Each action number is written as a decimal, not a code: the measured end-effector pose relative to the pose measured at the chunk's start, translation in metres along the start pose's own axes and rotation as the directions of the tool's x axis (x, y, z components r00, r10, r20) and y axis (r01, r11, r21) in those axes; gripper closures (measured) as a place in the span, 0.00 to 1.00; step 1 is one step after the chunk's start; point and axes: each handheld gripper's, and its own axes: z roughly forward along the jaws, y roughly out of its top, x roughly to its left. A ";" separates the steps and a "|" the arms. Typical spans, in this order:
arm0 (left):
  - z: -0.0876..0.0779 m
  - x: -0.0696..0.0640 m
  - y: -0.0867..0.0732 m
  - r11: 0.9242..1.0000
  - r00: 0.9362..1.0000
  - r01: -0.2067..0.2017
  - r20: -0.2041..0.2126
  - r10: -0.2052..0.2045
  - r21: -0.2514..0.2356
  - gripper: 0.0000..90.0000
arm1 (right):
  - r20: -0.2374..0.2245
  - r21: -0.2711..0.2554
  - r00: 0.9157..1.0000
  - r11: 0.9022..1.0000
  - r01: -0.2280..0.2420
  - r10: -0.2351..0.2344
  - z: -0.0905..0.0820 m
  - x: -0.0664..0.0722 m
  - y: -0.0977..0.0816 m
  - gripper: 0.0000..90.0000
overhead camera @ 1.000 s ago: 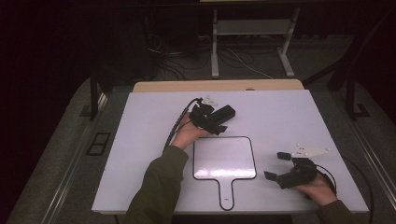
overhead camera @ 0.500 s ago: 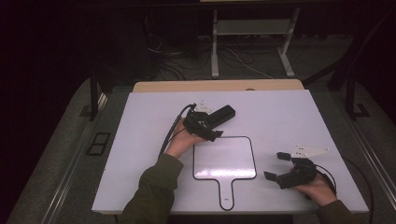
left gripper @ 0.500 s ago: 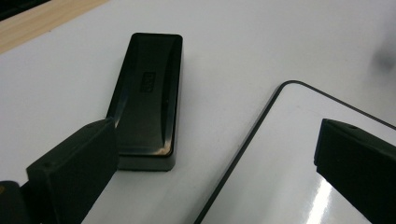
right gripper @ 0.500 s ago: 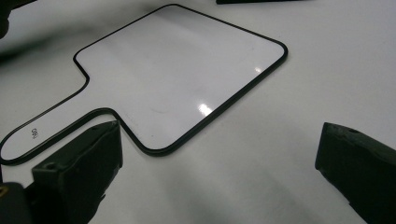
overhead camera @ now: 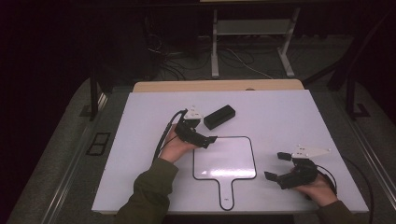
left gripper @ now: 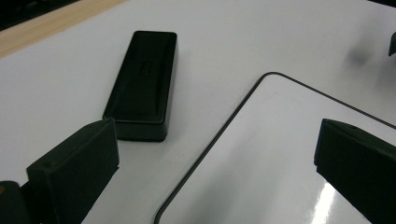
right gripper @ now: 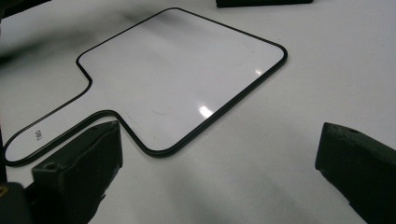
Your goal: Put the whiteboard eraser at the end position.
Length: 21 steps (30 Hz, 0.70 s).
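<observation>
A flat black block [overhead camera: 219, 116] lies on the white table [overhead camera: 289, 116], just beyond the far left corner of a paddle-shaped whiteboard [overhead camera: 224, 158] with a thin black rim. My left gripper [overhead camera: 205, 129] hovers open at that corner, a short way back from the block. Between its jaws in the left gripper view, the left gripper [left gripper: 215, 182] frames the block [left gripper: 142, 84] and the whiteboard's corner [left gripper: 289, 154]. My right gripper [overhead camera: 276, 166] rests open near the table's front right, empty. The right gripper [right gripper: 219, 182] faces the whiteboard [right gripper: 177, 79] and its handle.
The whiteboard's handle [overhead camera: 227, 193] points to the table's front edge. A wooden strip [overhead camera: 219, 86] runs along the far edge. Beyond it are dark floor, cables and a metal stand [overhead camera: 252, 28]. Bare white surface lies left and far right.
My left gripper has drawn back toward the person, away from the black block, which now lies alone on the table. The right gripper has hardly moved.
</observation>
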 end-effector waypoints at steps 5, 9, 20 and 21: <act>-0.011 -0.003 -0.006 1.000 1.000 0.015 0.004 -0.015 -0.017 0.00 | -0.001 -0.001 1.000 1.000 0.001 -0.001 0.000 0.000 0.000 0.00; -0.019 -0.006 -0.014 1.000 1.000 0.015 -0.005 -0.015 -0.013 0.00 | -0.002 -0.004 1.000 1.000 0.000 0.000 0.000 0.001 0.000 0.00; -0.045 -0.015 -0.041 0.999 0.999 0.026 -0.023 -0.027 -0.030 0.00 | -0.009 -0.002 1.000 1.000 0.002 -0.002 0.000 0.002 0.000 0.00; -0.048 -0.016 -0.044 0.999 0.999 0.029 -0.026 -0.029 -0.035 0.00 | -0.009 -0.002 1.000 1.000 0.003 -0.003 0.000 0.002 0.000 0.00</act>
